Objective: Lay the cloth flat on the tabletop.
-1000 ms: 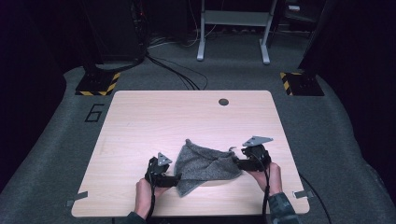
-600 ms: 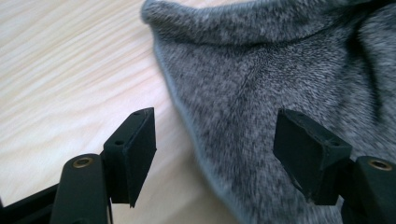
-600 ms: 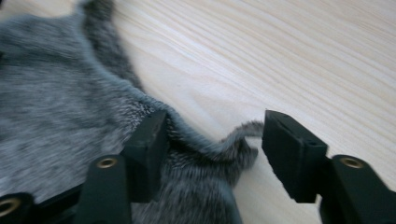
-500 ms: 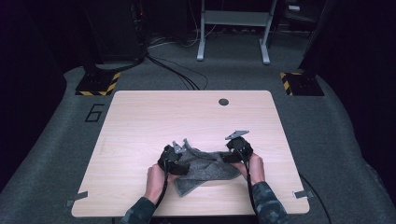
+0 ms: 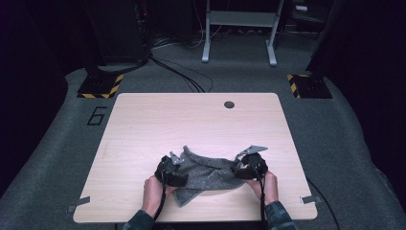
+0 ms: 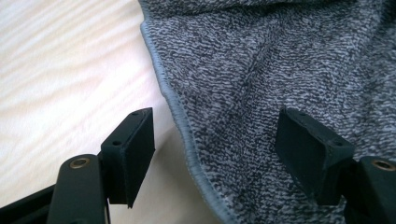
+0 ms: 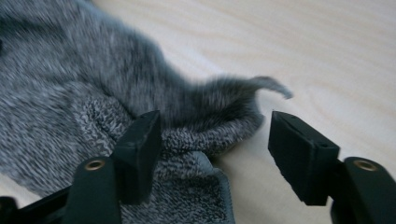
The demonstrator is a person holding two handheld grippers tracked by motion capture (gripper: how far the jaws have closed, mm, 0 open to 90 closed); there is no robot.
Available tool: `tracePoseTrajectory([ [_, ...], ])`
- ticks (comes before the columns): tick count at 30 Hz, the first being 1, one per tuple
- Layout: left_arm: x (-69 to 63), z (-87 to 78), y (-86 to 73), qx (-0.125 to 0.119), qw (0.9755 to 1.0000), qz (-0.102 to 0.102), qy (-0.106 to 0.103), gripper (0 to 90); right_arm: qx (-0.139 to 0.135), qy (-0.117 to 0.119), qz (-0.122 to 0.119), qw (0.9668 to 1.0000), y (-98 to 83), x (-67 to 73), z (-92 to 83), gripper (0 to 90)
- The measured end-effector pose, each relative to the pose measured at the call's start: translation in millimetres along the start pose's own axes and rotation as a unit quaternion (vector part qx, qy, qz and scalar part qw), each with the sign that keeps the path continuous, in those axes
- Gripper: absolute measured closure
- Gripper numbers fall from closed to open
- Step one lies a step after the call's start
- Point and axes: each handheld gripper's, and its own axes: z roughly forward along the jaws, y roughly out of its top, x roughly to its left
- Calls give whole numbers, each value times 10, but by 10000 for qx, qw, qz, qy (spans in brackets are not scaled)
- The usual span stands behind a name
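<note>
A grey knitted cloth (image 5: 208,170) lies rumpled on the wooden table (image 5: 191,120) near its front edge. My left gripper (image 5: 183,171) is at the cloth's left side. Its jaws stand open (image 6: 217,126) across the hemmed edge of the cloth (image 6: 261,60), one pad over bare wood and one over the fabric. My right gripper (image 5: 238,171) is at the cloth's right side. Its jaws (image 7: 217,123) have just been closing a little but still stand apart, with a folded corner of the cloth (image 7: 70,93) between them and no squeeze on it.
A small dark hole (image 5: 229,104) sits near the table's far edge. On the floor behind stand two yellow-and-black striped blocks (image 5: 100,86) (image 5: 306,84), cables, and a grey metal frame (image 5: 239,28). Bare wood stretches beyond the cloth.
Both hands drew in and away from the front edge half a second ago, then came back down toward it. The cloth now lies more bunched between the grippers.
</note>
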Motion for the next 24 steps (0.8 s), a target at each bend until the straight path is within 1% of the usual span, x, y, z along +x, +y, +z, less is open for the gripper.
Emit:
tracePoseTrajectory([
  [1,4,-14,-18,10,10000,2,14,283,0,0,0,10000,0,0,0,353],
  [3,14,-56,-48,50,10000,7,26,283,99,27,32,9999,-53,8,23,361],
  [4,21,-80,-52,28,10000,10,27,283,124,120,59,9998,-97,13,37,370],
  [5,28,-103,-48,-27,10000,-5,23,283,124,120,59,9998,-97,13,37,370],
  [6,41,-125,-34,-62,10000,-25,6,282,124,152,55,9998,-102,11,35,381],
  [7,53,-141,-12,-104,9999,-99,-34,282,124,152,55,9998,-102,11,35,381],
  [9,90,-149,48,-226,9996,-146,-59,279,33,137,35,9999,-81,5,19,390],
  [11,123,-128,117,-293,9993,-217,-61,279,-53,126,62,9999,-32,-6,14,404],
  [13,164,-50,177,-281,9992,-291,-59,280,-44,151,35,9999,-1,-10,40,416],
  [14,172,-16,189,-244,9992,-313,-17,279,-8,189,-12,9998,12,-17,76,427],
  [17,188,102,188,-87,9992,-378,-49,278,107,240,-74,9996,16,-14,155,458],
  [18,184,120,176,-47,9994,-345,-48,279,148,241,-87,9996,11,-10,173,470],
  [20,166,133,136,-18,9995,-323,-46,280,193,271,-89,9994,-7,-7,184,489],
  [22,166,107,97,-36,9994,-330,-57,283,224,306,-113,9992,-35,-11,181,501],
  [23,163,100,86,-50,9994,-326,-48,282,252,291,-85,9992,-48,-4,176,503],
  [24,166,84,71,-38,9995,-313,-82,283,252,313,-117,9991,-56,-7,174,503],
])
